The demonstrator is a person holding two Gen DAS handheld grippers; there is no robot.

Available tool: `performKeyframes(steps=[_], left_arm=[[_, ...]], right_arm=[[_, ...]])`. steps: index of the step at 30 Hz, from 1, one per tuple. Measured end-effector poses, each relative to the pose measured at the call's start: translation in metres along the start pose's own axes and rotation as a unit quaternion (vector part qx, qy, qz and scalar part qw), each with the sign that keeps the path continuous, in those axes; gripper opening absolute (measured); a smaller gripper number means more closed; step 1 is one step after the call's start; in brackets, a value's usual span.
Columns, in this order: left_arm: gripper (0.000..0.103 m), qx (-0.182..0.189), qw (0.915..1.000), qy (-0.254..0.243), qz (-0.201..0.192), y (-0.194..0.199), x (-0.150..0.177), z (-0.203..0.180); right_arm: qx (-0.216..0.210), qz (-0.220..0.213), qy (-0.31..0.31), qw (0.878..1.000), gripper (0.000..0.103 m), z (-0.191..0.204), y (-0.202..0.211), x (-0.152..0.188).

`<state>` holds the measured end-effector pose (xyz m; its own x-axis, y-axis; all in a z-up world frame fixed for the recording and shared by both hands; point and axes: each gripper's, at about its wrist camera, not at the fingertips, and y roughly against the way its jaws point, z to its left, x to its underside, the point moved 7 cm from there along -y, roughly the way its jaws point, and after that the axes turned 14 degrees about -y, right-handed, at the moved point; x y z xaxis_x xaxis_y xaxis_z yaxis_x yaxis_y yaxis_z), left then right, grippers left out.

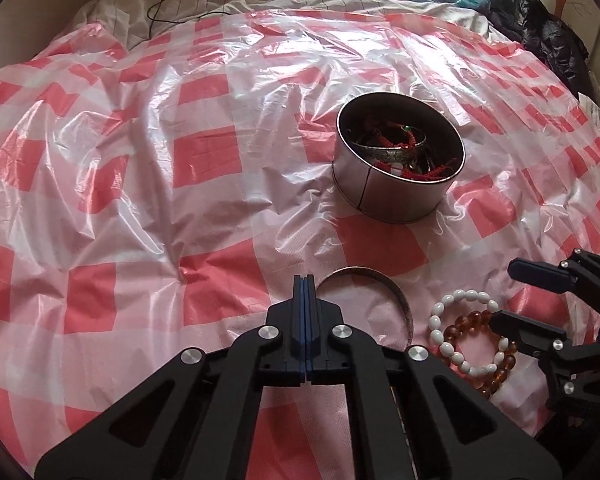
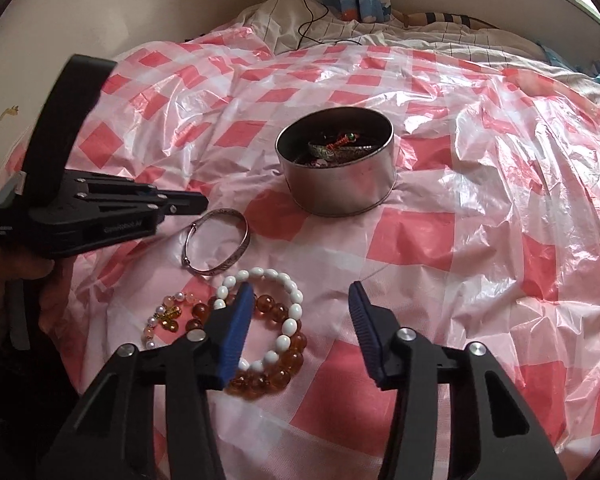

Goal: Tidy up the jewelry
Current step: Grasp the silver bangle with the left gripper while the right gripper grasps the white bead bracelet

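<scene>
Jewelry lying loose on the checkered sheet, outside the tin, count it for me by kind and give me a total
Silver metal bangle: 1
White bead bracelet: 1
Amber bead bracelet: 1
Small mixed pink, pearl and yellow bead bracelet: 1
Total: 4 loose pieces

More jewelry sits in the round metal tin, too tangled to count.
</scene>
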<state>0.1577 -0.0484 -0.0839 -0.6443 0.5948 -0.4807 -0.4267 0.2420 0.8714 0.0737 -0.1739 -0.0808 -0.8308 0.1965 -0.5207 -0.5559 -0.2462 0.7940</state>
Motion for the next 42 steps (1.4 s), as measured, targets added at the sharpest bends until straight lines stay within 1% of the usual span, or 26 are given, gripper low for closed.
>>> performKeyframes(steps=[2,4,6,7,9,11,13,15,17,20,23,25,27,29,30,31,32,33,34,35,36,37,38,40,41,42], left_arm=[[0.000,0.001,1.0000,0.005,-0.005,0.002,-0.001,0.003],[0.000,0.005,1.0000,0.003,0.002,-0.001,0.000,0.003],[0.000,0.013,0.9997,-0.010,0.019,-0.009,0.004,-0.002],[0.001,0.008,0.9995,-0.017,0.027,-0.014,0.006,-0.004],[0.003,-0.002,0.9985,-0.031,0.044,-0.021,0.010,-0.008],[0.003,-0.002,0.9986,-0.028,0.045,-0.022,0.011,-0.007],[0.002,0.005,0.9987,-0.029,0.042,-0.022,0.011,-0.008],[0.000,0.011,0.9988,-0.034,0.034,-0.019,0.010,-0.010],[0.000,0.021,0.9992,-0.027,0.019,-0.014,0.007,-0.010],[0.000,0.060,0.9979,0.016,-0.017,0.001,-0.001,-0.003],[0.000,0.094,0.9936,0.050,-0.038,0.008,-0.006,0.005],[0.000,0.093,0.9936,0.053,-0.035,0.005,-0.006,0.006],[0.001,0.091,0.9943,0.052,-0.018,-0.003,-0.003,0.004],[0.012,0.100,0.9938,0.049,0.002,-0.010,-0.001,-0.001],[0.031,0.093,0.9948,0.042,0.007,-0.012,0.000,-0.003],[0.051,0.076,0.9966,0.032,0.006,-0.012,-0.001,-0.005],[0.055,0.065,0.9976,0.025,0.001,-0.012,-0.001,-0.006],[0.055,0.066,0.9976,0.019,0.003,-0.014,0.000,-0.009],[0.053,0.075,0.9970,0.016,0.008,-0.017,0.001,-0.013],[0.046,0.074,0.9971,0.010,0.012,-0.020,0.003,-0.017],[0.018,0.066,0.9976,-0.003,0.021,-0.023,0.005,-0.021],[0.004,0.053,0.9981,-0.017,0.025,-0.024,0.005,-0.023],[0.004,0.045,0.9983,-0.028,0.023,-0.023,0.005,-0.025],[0.004,0.043,0.9985,-0.031,0.015,-0.019,0.003,-0.026],[0.003,0.046,0.9986,-0.025,0.009,-0.016,0.001,-0.024],[0.003,0.058,0.9982,-0.013,0.001,-0.012,0.000,-0.022]], right_arm=[[0.000,0.010,0.003,1.000,0.032,0.001,-0.006,0.002],[0.002,0.016,0.010,1.000,0.028,0.003,-0.010,0.004],[0.001,0.020,0.015,1.000,0.022,0.005,-0.014,0.006],[0.001,0.020,0.017,1.000,0.021,0.006,-0.014,0.006],[-0.004,0.020,0.014,1.000,0.016,0.006,-0.014,0.006],[-0.013,0.016,0.009,1.000,0.009,0.006,-0.012,0.005],[-0.029,0.014,-0.007,0.999,0.008,0.004,-0.009,0.002],[-0.058,0.013,-0.039,0.997,0.008,-0.001,-0.006,-0.002],[-0.090,0.014,-0.074,0.993,0.008,-0.007,-0.002,-0.007],[-0.140,0.016,-0.124,0.982,0.008,-0.014,0.003,-0.014],[-0.183,0.011,-0.162,0.970,0.008,-0.019,0.009,-0.020],[-0.195,0.011,-0.177,0.965,0.008,-0.023,0.011,-0.022],[-0.195,0.011,-0.187,0.963,0.008,-0.027,0.012,-0.022],[-0.194,0.011,-0.194,0.961,0.008,-0.030,0.012,-0.022],[-0.195,0.011,-0.197,0.961,0.008,-0.031,0.012,-0.022],[-0.195,0.011,-0.198,0.961,0.008,-0.031,0.013,-0.022],[-0.195,0.011,-0.198,0.961,0.008,-0.032,0.013,-0.022],[-0.195,0.011,-0.199,0.960,0.008,-0.032,0.013,-0.022],[-0.195,0.012,-0.200,0.960,0.008,-0.033,0.012,-0.021],[-0.195,0.012,-0.201,0.960,0.008,-0.033,0.012,-0.021],[-0.194,0.012,-0.202,0.960,0.008,-0.034,0.012,-0.021],[-0.196,0.012,-0.206,0.959,0.008,-0.035,0.012,-0.021],[-0.199,0.012,-0.210,0.957,0.008,-0.036,0.012,-0.021],[-0.207,0.013,-0.220,0.953,0.008,-0.039,0.011,-0.022],[-0.215,0.015,-0.228,0.950,0.008,-0.041,0.011,-0.022],[-0.223,0.016,-0.236,0.946,0.008,-0.043,0.011,-0.022]])
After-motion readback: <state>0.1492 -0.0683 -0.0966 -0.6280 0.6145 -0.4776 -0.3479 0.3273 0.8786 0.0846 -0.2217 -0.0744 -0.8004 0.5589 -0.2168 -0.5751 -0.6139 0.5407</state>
